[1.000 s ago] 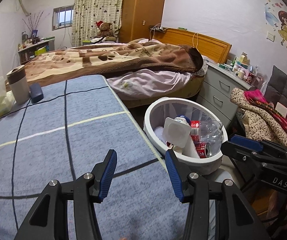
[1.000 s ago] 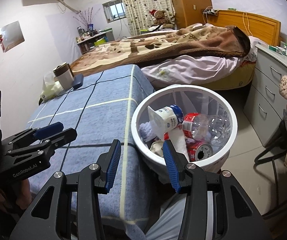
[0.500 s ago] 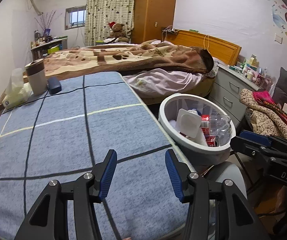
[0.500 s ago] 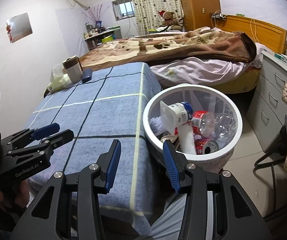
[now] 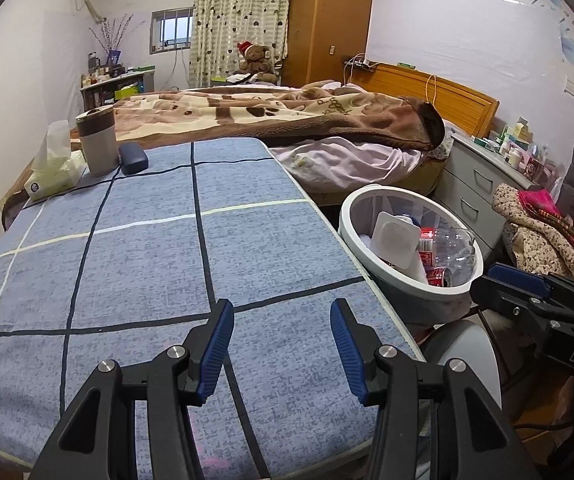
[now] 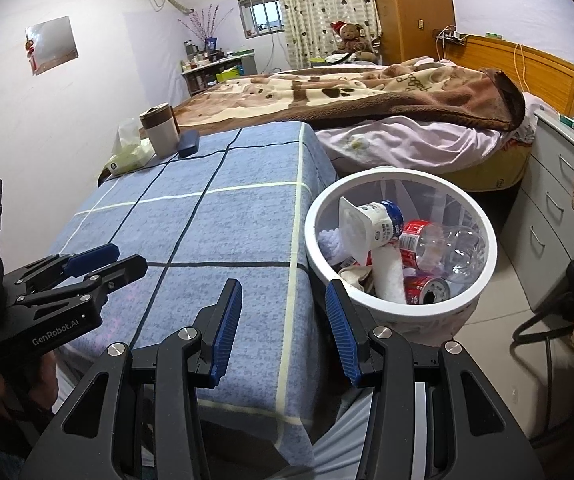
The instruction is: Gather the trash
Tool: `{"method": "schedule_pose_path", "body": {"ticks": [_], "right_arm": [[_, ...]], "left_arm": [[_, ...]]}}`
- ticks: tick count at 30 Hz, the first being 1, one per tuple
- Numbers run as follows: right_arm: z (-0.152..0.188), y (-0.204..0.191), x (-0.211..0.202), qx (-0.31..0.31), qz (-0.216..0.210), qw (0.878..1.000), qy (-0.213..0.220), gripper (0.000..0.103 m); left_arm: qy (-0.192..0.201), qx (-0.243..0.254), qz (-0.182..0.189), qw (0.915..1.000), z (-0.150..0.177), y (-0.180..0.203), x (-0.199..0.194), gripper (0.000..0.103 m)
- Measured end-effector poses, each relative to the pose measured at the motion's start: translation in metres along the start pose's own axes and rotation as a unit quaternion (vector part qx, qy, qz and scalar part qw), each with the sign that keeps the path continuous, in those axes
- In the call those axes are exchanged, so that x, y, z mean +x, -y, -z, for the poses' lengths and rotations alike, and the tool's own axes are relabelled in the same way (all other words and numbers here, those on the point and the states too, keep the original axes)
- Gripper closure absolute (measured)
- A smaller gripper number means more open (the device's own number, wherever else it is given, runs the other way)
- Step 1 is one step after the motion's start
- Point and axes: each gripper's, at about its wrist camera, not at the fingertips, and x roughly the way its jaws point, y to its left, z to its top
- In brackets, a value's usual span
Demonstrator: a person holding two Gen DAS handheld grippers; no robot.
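A white trash bin (image 6: 463,302) (image 5: 349,216) stands on the floor right of the table. Inside lie a white yogurt cup (image 6: 371,222) (image 5: 393,242), a clear plastic bottle (image 6: 447,246) (image 5: 453,246), a crushed red can (image 6: 427,286) (image 5: 439,276) and white paper. My left gripper (image 5: 281,334) (image 6: 103,258) hovers open over the near end of the blue checked tablecloth (image 5: 147,264) (image 6: 227,232), nothing between its fingers. My right gripper (image 6: 283,316) (image 5: 507,278) stands open at the table's near right corner, beside the bin, holding nothing.
At the table's far left stand a tissue pack (image 5: 53,172), a brown-lidded tumbler (image 5: 97,140) and a dark blue case (image 5: 133,158). A bed with a brown blanket (image 5: 287,116) lies behind. Grey drawers (image 5: 475,188) and a clothes-draped chair (image 5: 547,232) stand right of the bin.
Both views have drawn back and swung left. More of the tablecloth shows, and the bin sits farther right and smaller. Neither gripper's opening has changed.
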Motion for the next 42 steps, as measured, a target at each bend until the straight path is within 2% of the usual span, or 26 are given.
{"method": "schedule_pose_path", "body": {"ticks": [42], "right_arm": [[0.0013, -0.0074, 0.0055, -0.001, -0.001, 1.000, -0.002, 0.058]], "left_arm": [[-0.002, -0.002, -0.008, 1.0000, -0.0007, -0.0013, -0.0007, 0.053]]}}
